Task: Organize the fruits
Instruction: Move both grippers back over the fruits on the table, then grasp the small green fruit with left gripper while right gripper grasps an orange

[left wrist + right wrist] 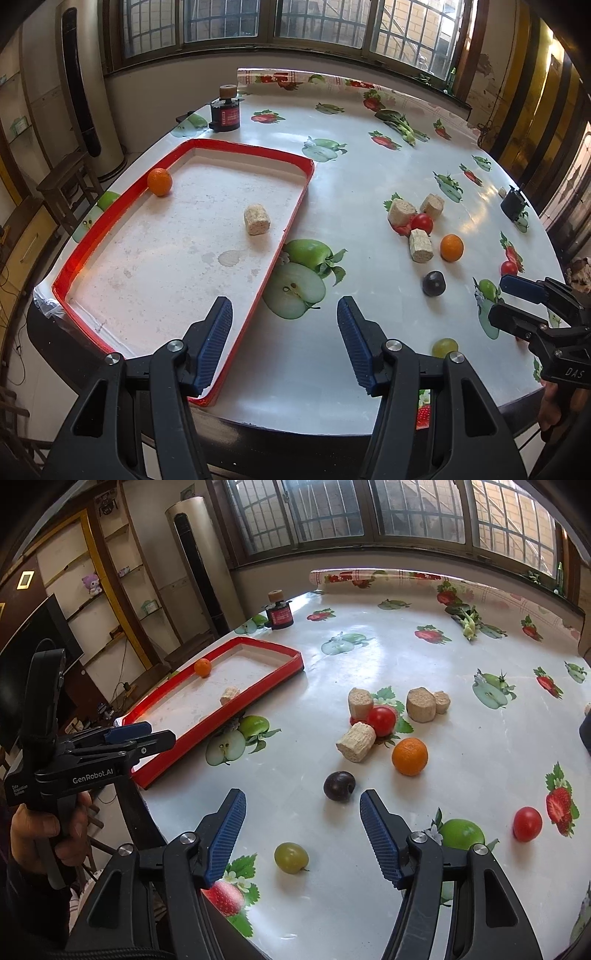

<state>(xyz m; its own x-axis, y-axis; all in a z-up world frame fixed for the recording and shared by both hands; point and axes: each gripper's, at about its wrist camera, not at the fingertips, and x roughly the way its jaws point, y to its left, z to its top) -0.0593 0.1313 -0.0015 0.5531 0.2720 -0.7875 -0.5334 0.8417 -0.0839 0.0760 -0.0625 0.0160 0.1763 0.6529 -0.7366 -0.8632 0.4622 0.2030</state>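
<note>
Red tray on the bench holds one orange. Left gripper and right gripper have jaws open, empty. Plum, grape, tomatoes and another orange wait outside.

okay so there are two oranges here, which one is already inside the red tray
The orange in the far corner of the red tray. The other orange sits on the bare tablecloth beside a tan block.

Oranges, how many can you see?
2. One orange sits in the red tray's far corner; the other orange lies on the table near the beige blocks. None seem hidden.
</note>
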